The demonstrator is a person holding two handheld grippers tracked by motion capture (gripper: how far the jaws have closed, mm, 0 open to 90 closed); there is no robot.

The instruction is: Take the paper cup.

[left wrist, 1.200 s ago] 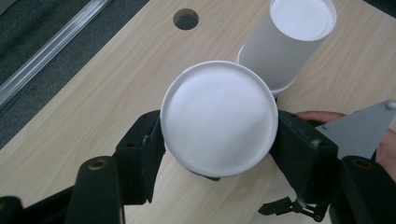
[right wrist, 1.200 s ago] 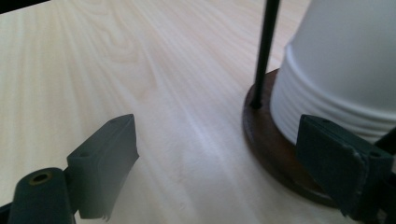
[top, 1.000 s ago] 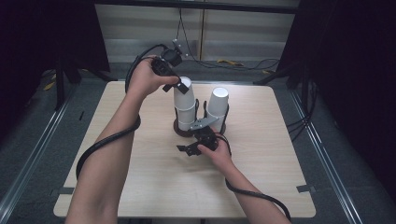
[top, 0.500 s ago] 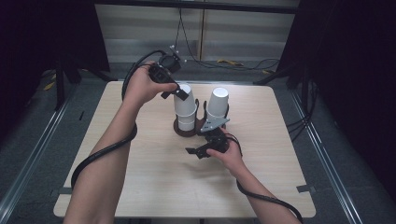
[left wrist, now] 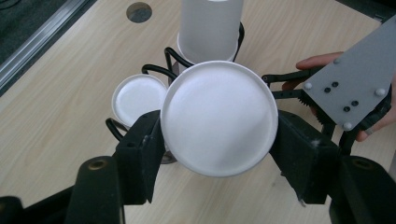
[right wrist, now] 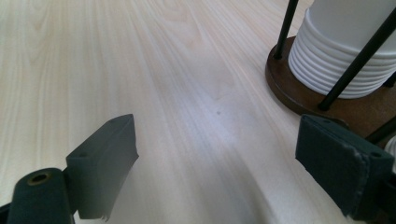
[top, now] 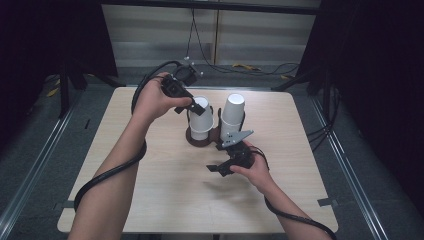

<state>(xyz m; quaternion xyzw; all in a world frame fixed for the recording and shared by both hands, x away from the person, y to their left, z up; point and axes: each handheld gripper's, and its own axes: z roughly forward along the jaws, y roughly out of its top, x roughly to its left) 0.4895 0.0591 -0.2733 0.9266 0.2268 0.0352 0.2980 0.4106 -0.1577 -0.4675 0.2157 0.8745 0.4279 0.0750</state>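
My left gripper (top: 196,106) (left wrist: 217,135) is shut on an upturned white paper cup (left wrist: 218,123) (top: 201,107), one pad on each side of it. The cup hangs just above the shorter cup stack (top: 200,129) (left wrist: 137,95) in a wire holder with a brown base (top: 196,142) (right wrist: 299,91). A taller stack (top: 232,114) (left wrist: 210,28) stands in the same holder. My right gripper (top: 216,160) (right wrist: 219,154) is low over the table in front of the holder, open with nothing between its jaws. Its grey plate (left wrist: 348,86) shows in the left gripper view.
The ribbed rims of stacked cups (right wrist: 343,63) stand behind black wire posts at the right of the right gripper view. The wooden table (top: 150,190) has bare room left of and in front of the holder. A round hole (left wrist: 138,12) lies in the tabletop. Cables trail on the floor.
My left gripper has carried the cup down and nearer, closer to the shorter stack. My right gripper has drifted right, staying in front of the holder with its jaws open.
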